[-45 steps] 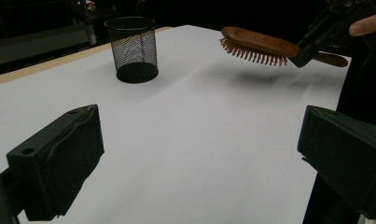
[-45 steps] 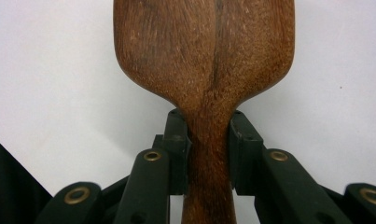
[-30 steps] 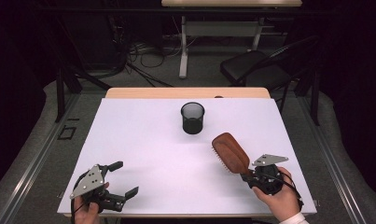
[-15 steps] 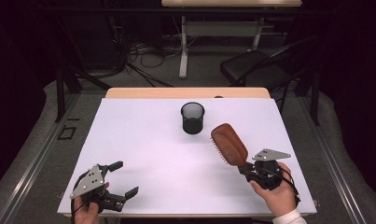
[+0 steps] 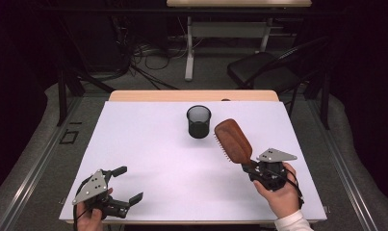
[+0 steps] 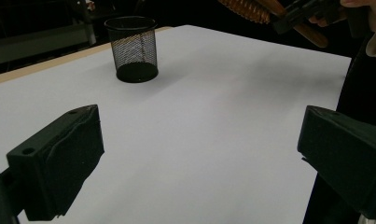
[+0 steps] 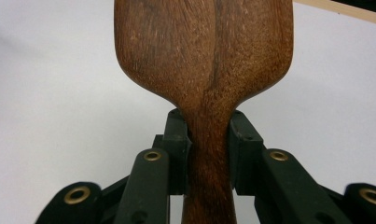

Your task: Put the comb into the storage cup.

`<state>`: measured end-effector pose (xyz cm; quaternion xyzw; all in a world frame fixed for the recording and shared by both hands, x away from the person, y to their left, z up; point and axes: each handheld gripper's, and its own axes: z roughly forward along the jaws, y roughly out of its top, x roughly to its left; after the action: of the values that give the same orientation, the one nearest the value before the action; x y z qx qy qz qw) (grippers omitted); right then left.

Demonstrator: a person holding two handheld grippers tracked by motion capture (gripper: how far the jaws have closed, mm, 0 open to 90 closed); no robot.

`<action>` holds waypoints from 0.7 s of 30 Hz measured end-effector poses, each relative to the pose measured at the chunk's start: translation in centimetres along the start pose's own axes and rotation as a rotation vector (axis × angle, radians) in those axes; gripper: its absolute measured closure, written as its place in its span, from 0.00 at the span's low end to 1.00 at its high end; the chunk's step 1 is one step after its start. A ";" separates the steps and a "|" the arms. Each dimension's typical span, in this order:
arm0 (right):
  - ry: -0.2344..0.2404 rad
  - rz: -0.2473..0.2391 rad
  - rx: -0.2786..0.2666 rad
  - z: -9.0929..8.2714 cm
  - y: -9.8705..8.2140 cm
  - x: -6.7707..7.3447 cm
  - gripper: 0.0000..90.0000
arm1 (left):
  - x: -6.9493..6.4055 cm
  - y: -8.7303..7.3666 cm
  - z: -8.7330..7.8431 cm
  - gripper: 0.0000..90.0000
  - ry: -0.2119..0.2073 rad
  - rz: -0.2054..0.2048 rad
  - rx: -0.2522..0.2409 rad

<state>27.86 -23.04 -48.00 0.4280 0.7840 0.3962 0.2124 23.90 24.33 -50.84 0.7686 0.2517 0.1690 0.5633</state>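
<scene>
- At the near left corner of the white table (image 5: 148, 144), the left gripper (image 5: 128, 184) rests low in the person's left hand (image 5: 88, 219), just above the sheet. Its jaws stand wide apart with nothing between them, which reads as an idle hand kept out of the way.
- From the left gripper view, the bare tabletop runs out between those two black jaws toward the cup, so this gripper looks across at the work rather than joining it.
- Farther off, around the middle of the table toward its far edge, a black mesh pen cup (image 5: 199, 121) stands upright, apart from both grippers. It looks empty, though its bottom is dark. My judgement is that it is the likely place for the brush to go, handle first or head first I cannot say.
- Just right of the cup and a little nearer, the wooden hairbrush (image 5: 233, 141) is held up off the table, tilted, its head pointing far-left toward the cup and its bristles facing down and left.
- On the near right, the right gripper (image 5: 253, 168) has its jaws narrowed onto the brush's handle, one pad pressing each side just below the head. Gripping at the neck keeps the heavy head from swinging.
- Behind it, the right hand (image 5: 278, 192) carries the gripper above the sheet.
</scene>
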 end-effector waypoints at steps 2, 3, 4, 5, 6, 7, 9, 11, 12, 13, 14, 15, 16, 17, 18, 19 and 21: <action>0.003 0.000 -0.002 0.1 0.1 0.0 0.80 | 0.0 0.0 0.0 0.00 -0.001 0.001 0.004; 0.002 -0.001 -0.004 0.1 0.2 0.1 0.80 | 0.0 0.0 0.0 0.00 -0.001 -0.003 0.003; 0.004 0.000 -0.010 0.2 0.3 0.2 0.80 | 0.0 0.0 0.0 0.00 -0.001 -0.003 0.000; 0.009 0.002 -0.014 0.3 0.5 0.2 0.80 | 0.0 0.0 0.0 0.00 0.001 -0.003 0.000; 0.010 0.003 -0.022 0.4 0.7 0.4 0.80 | 0.0 0.0 0.0 0.00 -0.001 -0.004 -0.001; 0.013 0.001 -0.028 0.5 0.8 0.5 0.80 | 0.0 0.0 0.0 0.00 -0.001 -0.003 -0.001; 0.017 -0.002 -0.038 0.6 1.1 0.7 0.80 | 0.0 0.0 0.0 0.00 -0.002 -0.002 0.000; 0.018 -0.002 -0.045 0.7 1.4 0.9 0.80 | 0.0 0.0 0.0 0.00 -0.003 -0.001 0.000; 0.022 -0.002 -0.051 0.7 1.6 0.9 0.80 | 0.0 0.0 0.0 0.00 -0.003 -0.001 0.000; 0.023 -0.003 -0.055 0.8 1.7 1.0 0.80 | 0.0 0.0 0.0 0.00 -0.002 -0.004 0.000; 0.027 -0.005 -0.056 0.9 1.8 1.1 0.80 | 0.0 0.0 0.0 0.00 -0.002 -0.004 0.000; 0.027 -0.005 -0.056 0.9 1.8 1.1 0.80 | 0.0 0.0 0.0 0.00 -0.001 -0.004 -0.001; 0.032 -0.006 -0.063 1.0 2.1 1.3 0.80 | 0.0 0.0 0.0 0.00 -0.002 -0.004 -0.002; 0.034 -0.005 -0.067 1.1 2.2 1.4 0.80 | 0.0 0.0 0.0 0.00 -0.002 -0.004 -0.002; 0.034 -0.005 -0.067 1.1 2.2 1.4 0.80 | 0.0 0.0 0.0 0.00 -0.001 -0.005 -0.001; 0.038 -0.006 -0.072 1.3 2.5 1.6 0.80 | 0.0 0.0 0.0 0.00 -0.001 -0.005 -0.001; 0.042 -0.007 -0.081 1.4 2.6 1.8 0.80 | 0.0 0.0 0.0 0.00 0.002 -0.004 0.001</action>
<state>29.14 -20.03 -46.71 0.4079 0.7732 0.4357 0.2145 23.91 24.35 -50.87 0.7682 0.2539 0.1684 0.5630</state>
